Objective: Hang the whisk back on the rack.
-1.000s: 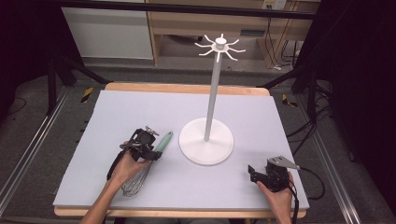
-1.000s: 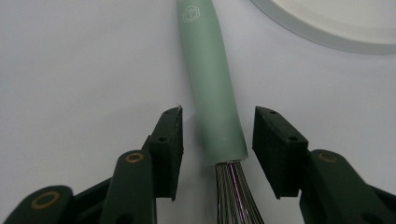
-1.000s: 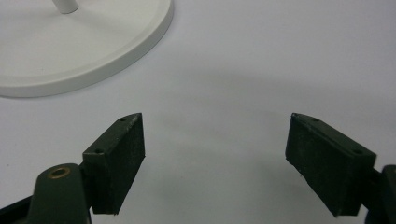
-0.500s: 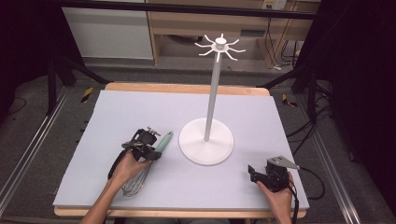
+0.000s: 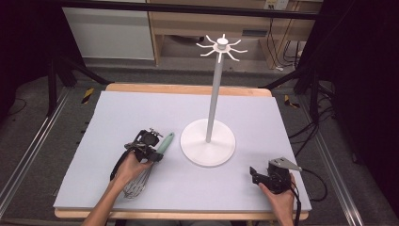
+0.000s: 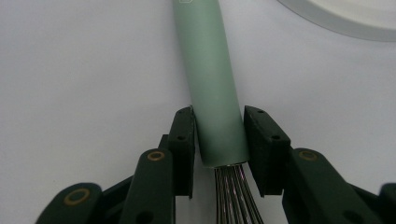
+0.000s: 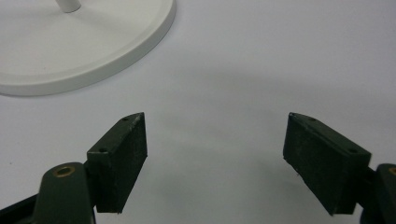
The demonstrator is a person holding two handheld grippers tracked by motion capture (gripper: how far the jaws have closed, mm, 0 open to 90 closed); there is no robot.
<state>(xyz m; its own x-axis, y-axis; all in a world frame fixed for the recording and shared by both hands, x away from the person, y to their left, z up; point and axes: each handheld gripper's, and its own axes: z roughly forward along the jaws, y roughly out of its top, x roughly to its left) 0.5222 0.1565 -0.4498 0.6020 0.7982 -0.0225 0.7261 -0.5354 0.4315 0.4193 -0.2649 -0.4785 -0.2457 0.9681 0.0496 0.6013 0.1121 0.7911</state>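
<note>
A whisk with a pale green handle (image 5: 164,142) and a wire head (image 5: 135,185) lies on the grey mat left of the white hook stand (image 5: 207,141). My left gripper (image 5: 156,152) grips the lower end of the handle (image 6: 212,70), just above the wires (image 6: 233,196). Its jaws have just been closing, and both pads now press the handle's sides. My right gripper (image 5: 254,173) rests low over the mat at the front right, open, with nothing between its pads (image 7: 119,158).
The stand's thin pole (image 5: 215,94) rises from a round base (image 7: 70,46) to a crown of hooks (image 5: 221,46). The base's rim (image 6: 341,18) lies just beyond the handle's far end. The grey mat (image 5: 141,108) covers a wooden table.
The left gripper's jaws have drawn in onto the whisk handle. Neither hand has shifted on the table.
</note>
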